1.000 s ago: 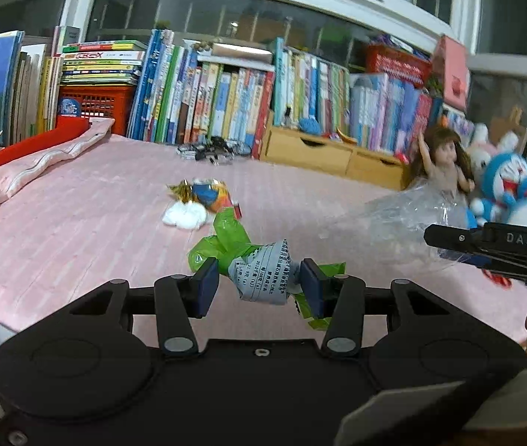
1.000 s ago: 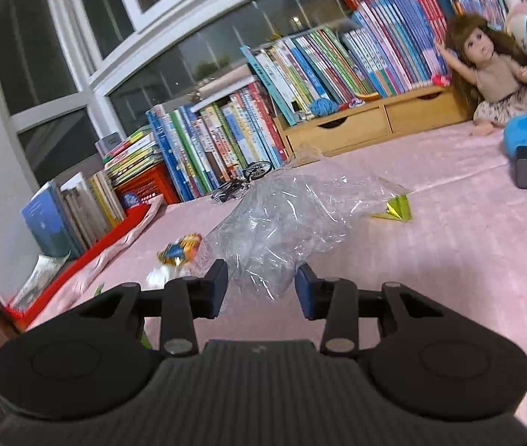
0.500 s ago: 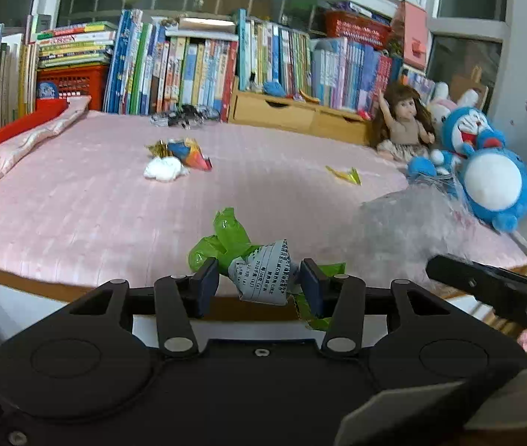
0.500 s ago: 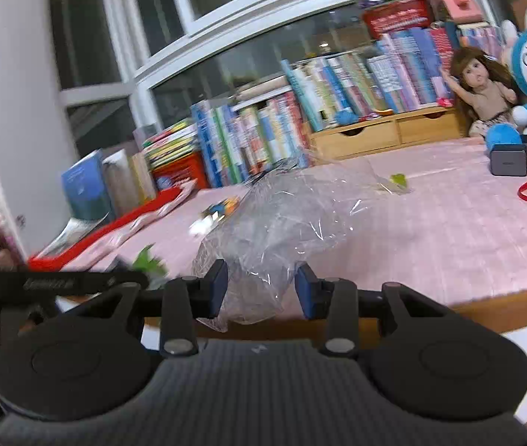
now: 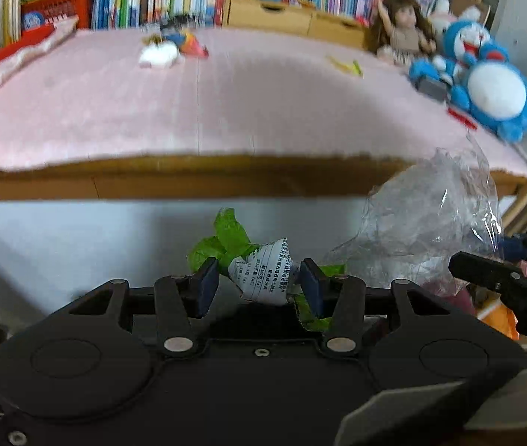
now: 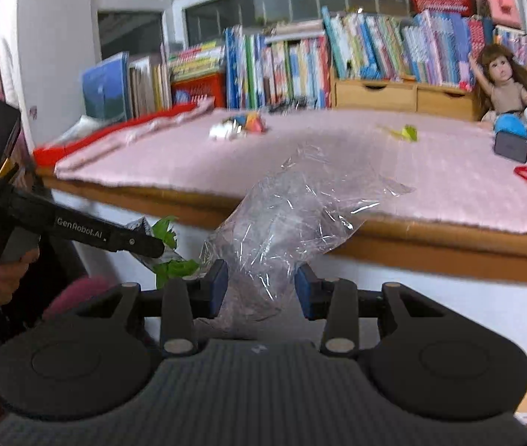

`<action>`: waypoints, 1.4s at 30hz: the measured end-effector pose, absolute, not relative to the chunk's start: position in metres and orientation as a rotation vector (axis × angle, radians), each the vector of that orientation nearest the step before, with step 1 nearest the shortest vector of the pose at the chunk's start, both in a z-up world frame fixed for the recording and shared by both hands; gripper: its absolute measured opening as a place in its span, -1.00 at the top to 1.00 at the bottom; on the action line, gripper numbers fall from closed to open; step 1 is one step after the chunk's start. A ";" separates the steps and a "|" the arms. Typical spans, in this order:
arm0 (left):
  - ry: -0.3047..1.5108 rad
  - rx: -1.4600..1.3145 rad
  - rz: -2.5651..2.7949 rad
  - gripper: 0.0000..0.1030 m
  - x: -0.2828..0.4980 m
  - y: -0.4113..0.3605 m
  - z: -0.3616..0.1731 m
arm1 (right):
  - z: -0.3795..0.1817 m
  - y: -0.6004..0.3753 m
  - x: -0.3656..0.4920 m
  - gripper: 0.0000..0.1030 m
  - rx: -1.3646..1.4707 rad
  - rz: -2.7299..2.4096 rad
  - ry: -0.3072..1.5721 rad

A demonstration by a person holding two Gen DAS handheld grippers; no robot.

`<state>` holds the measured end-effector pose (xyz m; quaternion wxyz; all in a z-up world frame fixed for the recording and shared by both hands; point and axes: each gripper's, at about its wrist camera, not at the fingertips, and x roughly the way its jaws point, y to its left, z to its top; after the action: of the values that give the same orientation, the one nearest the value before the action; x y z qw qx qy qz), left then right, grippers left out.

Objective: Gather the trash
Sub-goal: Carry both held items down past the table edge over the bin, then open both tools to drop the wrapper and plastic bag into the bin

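The left tool is clamped on a crumpled wrapper, printed white paper with green film; the wad sits squarely between the two pads, and its green tail points up and away from the tool, toward the tabletop's wooden edge beyond. The right tool is closed on a clear plastic bag, gripping its lower bunched end. The bag's long axis rises from the pads, up and slightly right, its loose top spreading in front of the tabletop edge. In the right wrist view, the left tool reaches in from the left, its wrapper just beside the bag. Farther out on the pink tabletop lie a white wad with colourful wrappers and a small yellow-green scrap, both well apart from either tool.
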<state>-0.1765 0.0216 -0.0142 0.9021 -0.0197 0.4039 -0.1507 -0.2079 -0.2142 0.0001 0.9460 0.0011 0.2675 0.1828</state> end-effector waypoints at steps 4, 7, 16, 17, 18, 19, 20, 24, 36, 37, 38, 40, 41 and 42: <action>0.935 -0.044 -0.327 0.12 -0.174 0.015 -0.045 | -0.012 -0.212 -0.206 0.14 -0.035 0.371 0.600; 0.979 -0.016 -0.331 0.12 -0.174 0.009 -0.062 | -0.023 -0.210 -0.205 0.14 -0.058 0.380 0.643; 1.095 0.068 -0.336 0.11 -0.171 0.003 -0.098 | -0.054 -0.197 -0.199 0.14 -0.096 0.427 0.764; 1.102 0.076 -0.338 0.12 -0.171 0.002 -0.101 | -0.057 -0.195 -0.199 0.14 -0.104 0.435 0.775; 1.105 0.079 -0.339 0.11 -0.171 0.001 -0.103 | -0.058 -0.194 -0.199 0.13 -0.110 0.442 0.784; 1.110 0.082 -0.342 0.11 -0.171 0.000 -0.105 | -0.060 -0.192 -0.199 0.13 -0.114 0.450 0.793; 1.115 0.086 -0.346 0.11 -0.171 0.000 -0.107 | -0.062 -0.190 -0.199 0.13 -0.121 0.457 0.803; 1.125 0.101 -0.348 0.11 -0.166 -0.003 -0.110 | -0.067 -0.186 -0.198 0.11 -0.134 0.475 0.827; 1.110 0.070 -0.310 -0.11 -0.157 0.002 -0.105 | -0.069 -0.178 -0.199 -0.31 -0.140 0.510 0.834; 1.105 0.069 -0.309 -0.21 -0.157 0.003 -0.103 | -0.069 -0.178 -0.198 -0.38 -0.134 0.506 0.833; 1.098 0.068 -0.308 -0.27 -0.158 0.002 -0.100 | -0.069 -0.179 -0.198 -0.42 -0.127 0.503 0.831; 1.075 0.069 -0.305 -0.52 -0.160 0.002 -0.095 | -0.067 -0.181 -0.196 -0.45 -0.113 0.493 0.822; 1.062 0.071 -0.304 -0.54 -0.159 0.001 -0.093 | -0.066 -0.182 -0.196 -0.47 -0.107 0.489 0.816; 1.053 0.073 -0.304 -0.54 -0.160 0.001 -0.091 | -0.065 -0.183 -0.196 -0.47 -0.102 0.484 0.804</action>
<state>-0.1597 0.0015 -0.0910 0.8531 0.0348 0.5003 -0.1443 -0.1960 -0.1830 -0.0649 0.8907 -0.0492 0.3873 0.2330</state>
